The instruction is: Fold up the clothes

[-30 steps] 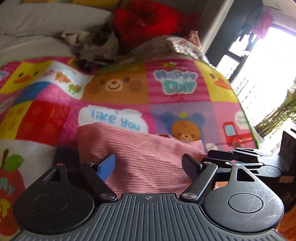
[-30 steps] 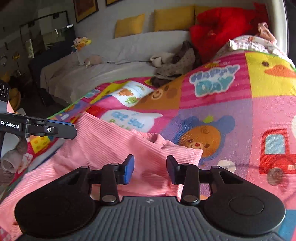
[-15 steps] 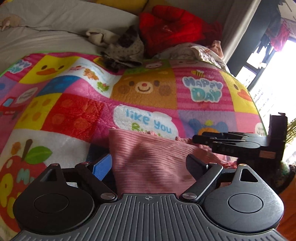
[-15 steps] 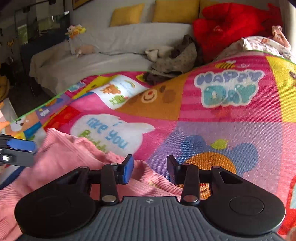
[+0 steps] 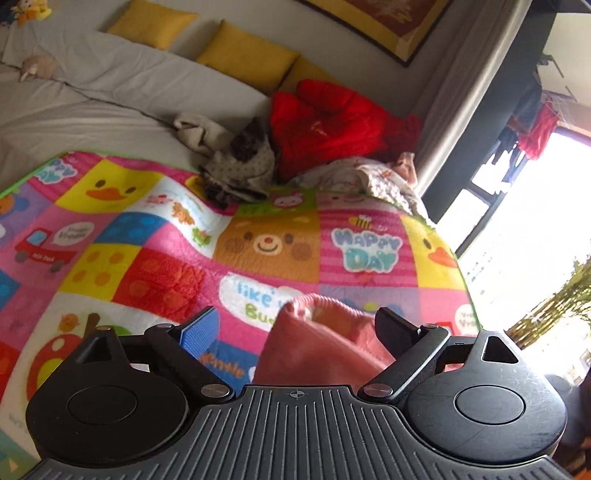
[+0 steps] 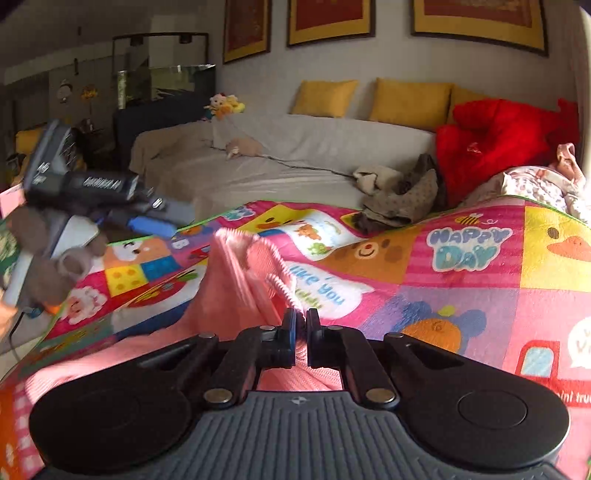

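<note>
Left wrist view: left hand-held gripper (image 5: 297,326) opening wide, gripping nothing, pink ribbed garment (image 5: 314,350) bunching up between its fingers over the patchwork quilt (image 5: 155,266). Right wrist view: right hand-held gripper (image 6: 300,326) pinching tight on the garment's edge, lifting it off the quilt.

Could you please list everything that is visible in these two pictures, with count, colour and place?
garment: one, pink, on the quilt, a fold pinched by the right gripper
quilt: one, many colours, covering the near bed
cushions: three, yellow, against the wall
jacket: one, red, behind the quilt
clothes pile: brownish, at the quilt's far edge
soft toy: one, yellow, far left on the sofa
framed pictures: three, red and yellow, on the wall
left gripper: fingers open
right gripper: shut on the garment
</note>
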Motion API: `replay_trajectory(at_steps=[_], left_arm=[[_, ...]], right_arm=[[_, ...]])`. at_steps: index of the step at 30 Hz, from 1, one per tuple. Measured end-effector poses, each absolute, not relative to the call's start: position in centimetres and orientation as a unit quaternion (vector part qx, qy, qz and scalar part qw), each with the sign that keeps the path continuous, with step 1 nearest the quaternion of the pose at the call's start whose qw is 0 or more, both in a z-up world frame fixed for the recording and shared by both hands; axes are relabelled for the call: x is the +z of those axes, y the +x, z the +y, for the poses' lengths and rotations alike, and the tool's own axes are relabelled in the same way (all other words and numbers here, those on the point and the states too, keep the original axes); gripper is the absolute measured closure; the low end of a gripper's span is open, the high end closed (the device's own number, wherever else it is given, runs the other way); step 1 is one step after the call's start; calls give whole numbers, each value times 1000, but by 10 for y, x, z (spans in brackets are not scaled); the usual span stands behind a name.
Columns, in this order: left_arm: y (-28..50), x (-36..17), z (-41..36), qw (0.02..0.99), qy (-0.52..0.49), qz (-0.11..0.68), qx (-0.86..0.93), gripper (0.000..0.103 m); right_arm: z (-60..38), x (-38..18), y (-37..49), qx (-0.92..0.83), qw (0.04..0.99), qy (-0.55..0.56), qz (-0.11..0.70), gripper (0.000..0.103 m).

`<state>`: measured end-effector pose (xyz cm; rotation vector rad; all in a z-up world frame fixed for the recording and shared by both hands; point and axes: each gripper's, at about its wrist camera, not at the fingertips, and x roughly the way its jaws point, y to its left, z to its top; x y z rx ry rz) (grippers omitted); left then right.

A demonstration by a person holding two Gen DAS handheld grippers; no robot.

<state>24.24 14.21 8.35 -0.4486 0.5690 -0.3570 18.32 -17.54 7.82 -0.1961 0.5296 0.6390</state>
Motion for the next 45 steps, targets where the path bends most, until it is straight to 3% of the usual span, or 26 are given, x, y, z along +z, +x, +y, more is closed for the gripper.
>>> replay_trajectory(at_steps=[5, 8, 12, 17, 21, 23, 25, 26, 28, 30, 38, 43, 45], left_arm=[[210, 87, 134, 916, -200, 284, -203, 5], [188, 73, 131, 911, -175, 314, -204, 5], [158, 44, 129, 899, -142, 359, -208, 5], [129, 11, 124, 872, -160, 396, -237, 6], [127, -8, 121, 867, -167, 413, -223, 9], [129, -10, 120, 867, -168, 413, -220, 22], [130, -8, 117, 868, -171, 411, -220, 47], [130, -6, 115, 870, -166, 409, -218, 52], [128, 0, 110, 878, -148, 401, -215, 79], [121, 15, 107, 891, -128, 378, -214, 85], [65, 57, 108, 910, -87, 328, -239, 85], [56, 11, 101, 897, -58, 388, -204, 66], [55, 8, 102, 900, -47, 387, -195, 59]], right_arm=[[-169, 47, 106, 349, 873, -148, 307, 98], [-182, 43, 80, 358, 869, -120, 320, 95], [-225, 65, 74, 310, 905, -29, 291, 56], [-262, 51, 97, 231, 912, 70, 332, 50], [-252, 16, 107, 221, 900, 85, 367, 49], [-242, 1, 110, 221, 897, 86, 374, 48], [-233, -5, 109, 220, 902, 70, 364, 49], [-229, -8, 108, 219, 905, 62, 360, 53], [-216, -5, 103, 214, 918, 7, 334, 79], [-211, 5, 97, 217, 924, -15, 314, 87], [-229, 55, 45, 271, 922, 13, 275, 89], [-225, 9, 29, 253, 909, 4, 332, 84], [-225, -3, 28, 244, 906, 2, 345, 75]])
